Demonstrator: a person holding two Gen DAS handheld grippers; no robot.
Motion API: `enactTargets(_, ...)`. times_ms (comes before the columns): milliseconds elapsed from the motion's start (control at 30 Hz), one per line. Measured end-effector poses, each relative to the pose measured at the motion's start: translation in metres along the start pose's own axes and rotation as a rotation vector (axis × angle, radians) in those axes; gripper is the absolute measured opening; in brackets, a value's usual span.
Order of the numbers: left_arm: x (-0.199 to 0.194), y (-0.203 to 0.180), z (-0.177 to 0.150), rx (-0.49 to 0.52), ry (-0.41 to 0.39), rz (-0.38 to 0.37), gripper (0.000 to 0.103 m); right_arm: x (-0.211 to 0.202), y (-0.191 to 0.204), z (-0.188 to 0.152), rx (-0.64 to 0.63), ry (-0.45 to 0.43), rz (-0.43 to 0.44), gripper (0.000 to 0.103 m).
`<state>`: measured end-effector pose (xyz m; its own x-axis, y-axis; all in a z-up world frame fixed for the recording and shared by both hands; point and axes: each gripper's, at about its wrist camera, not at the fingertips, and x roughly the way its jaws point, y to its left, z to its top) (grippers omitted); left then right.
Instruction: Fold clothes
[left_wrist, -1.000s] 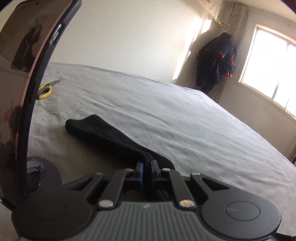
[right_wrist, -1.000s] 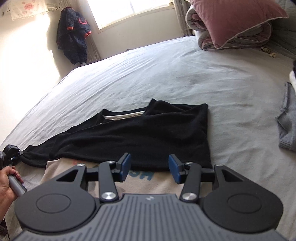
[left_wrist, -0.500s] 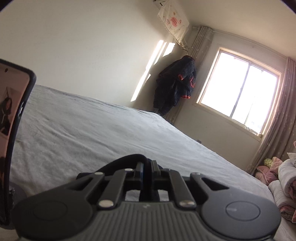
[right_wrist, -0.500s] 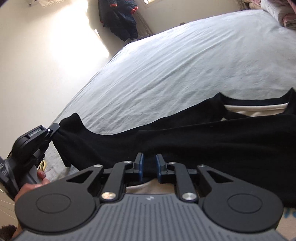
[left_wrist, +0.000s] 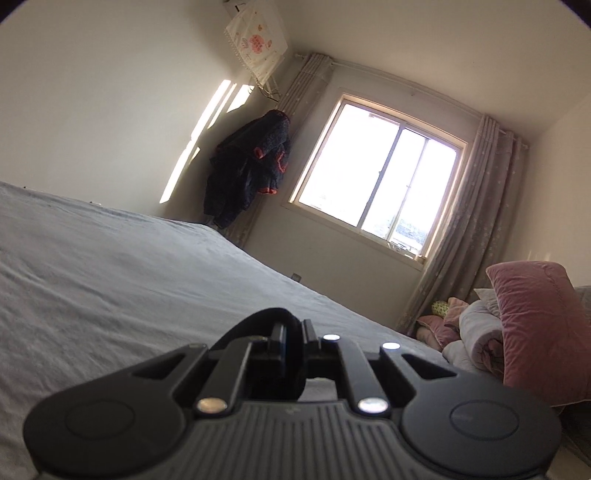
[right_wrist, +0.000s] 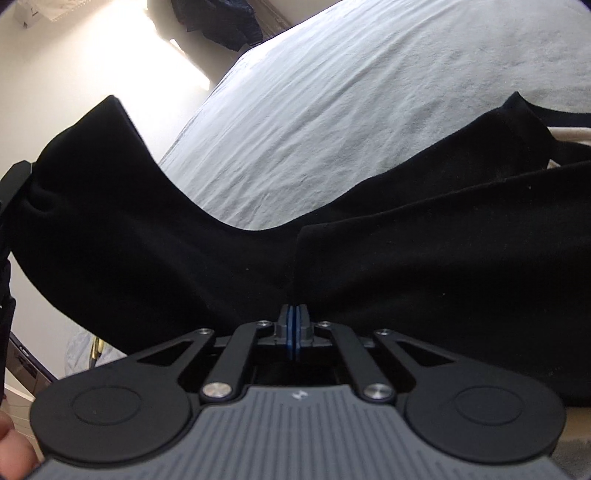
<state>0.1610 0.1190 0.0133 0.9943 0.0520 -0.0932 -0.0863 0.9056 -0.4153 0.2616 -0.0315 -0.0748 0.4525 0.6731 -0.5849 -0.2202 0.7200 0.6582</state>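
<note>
1. My left tool (left_wrist: 293, 341) is pinching black fabric: a fold of the black garment (left_wrist: 266, 319) loops up over the tips and runs down between the two fingers, which are pressed close on it.
2. That left view looks low across the grey bed (left_wrist: 110, 280), with the camera tipped up toward the room.
3. Beyond the bed there's a bright window (left_wrist: 376, 184), a dark jacket (left_wrist: 247, 170) hanging in the corner beside it, and grey curtains (left_wrist: 469, 221) on the right.
4. At the right edge of the left view a pink pillow (left_wrist: 535, 325) leans on a rolled quilt (left_wrist: 476, 339).
5. Over to my right tool (right_wrist: 293, 332): its blue pads (right_wrist: 290, 328) are pressed together, and the hem of the black garment (right_wrist: 406, 258) sits right at the tips. It looks pinched, though black on black hides the exact bite.
6. In the right view the garment stretches wide across the frame, its left end lifted off the bed (right_wrist: 369, 92) and pulled up toward the left tool (right_wrist: 14, 181), which is just in sight at the left edge.
7. The right part of the garment lies lower on the bed, with a pale strip of collar lining (right_wrist: 569, 134) showing at the far right.
</note>
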Motion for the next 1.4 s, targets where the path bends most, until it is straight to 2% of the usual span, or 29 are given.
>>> enactTargets(33, 0.001, -0.005, -0.003, 0.003, 0.016, -0.022, 0.008, -0.005, -0.003, 0.0, 0.018, -0.008, 0.02, 0.017)
enactTargets(100, -0.001, -0.015, -0.01, 0.019, 0.039, -0.064, 0.008, -0.023, -0.013, 0.0, 0.052, -0.034, 0.028, 0.024)
enactTargets(133, -0.002, -0.021, -0.014, 0.032, 0.05, -0.088, 0.008, -0.034, -0.019, 0.0, 0.063, -0.05, 0.023, 0.036)
enactTargets(167, -0.006, -0.027, -0.018, 0.047, 0.062, -0.113, 0.008, -0.046, -0.026, 0.0, 0.071, -0.067, 0.015, 0.039)
enactTargets(400, -0.011, -0.055, -0.053, 0.141, 0.217, -0.289, 0.008, -0.136, -0.072, 0.006, 0.089, -0.219, -0.117, 0.043)
enactTargets(533, -0.004, -0.06, -0.084, 0.211, 0.384, -0.351, 0.008, -0.172, -0.088, 0.004, 0.101, -0.267, -0.14, 0.044)
enactTargets(633, 0.003, -0.059, -0.107, 0.265, 0.515, -0.382, 0.008, -0.181, -0.084, 0.005, 0.084, -0.269, -0.151, 0.049)
enactTargets(733, 0.009, -0.059, -0.123, 0.303, 0.65, -0.391, 0.016, -0.181, -0.072, 0.007, 0.03, -0.257, -0.161, 0.054)
enactTargets(867, 0.0, -0.063, -0.11, 0.354, 0.764, -0.394, 0.039, -0.178, -0.046, 0.006, -0.092, -0.241, -0.177, 0.06)
enactTargets(967, -0.016, -0.06, -0.077, 0.327, 0.799, -0.416, 0.042, -0.175, -0.03, 0.005, -0.162, -0.23, -0.177, 0.061)
enactTargets(1033, -0.027, -0.05, -0.058, 0.31, 0.781, -0.386, 0.051, -0.168, -0.021, 0.004, -0.191, -0.218, -0.181, 0.061)
enactTargets(1133, -0.038, -0.025, -0.037, 0.288, 0.741, -0.28, 0.054, -0.157, -0.007, 0.001, -0.243, -0.199, -0.187, 0.063)
enactTargets(1300, -0.023, 0.021, -0.021, 0.213, 0.719, 0.016, 0.052, -0.131, 0.021, -0.015, -0.393, -0.15, -0.22, 0.066)
enactTargets(1400, -0.013, 0.04, -0.018, 0.193, 0.691, 0.129, 0.052, -0.106, 0.036, -0.024, -0.49, -0.113, -0.256, 0.066)
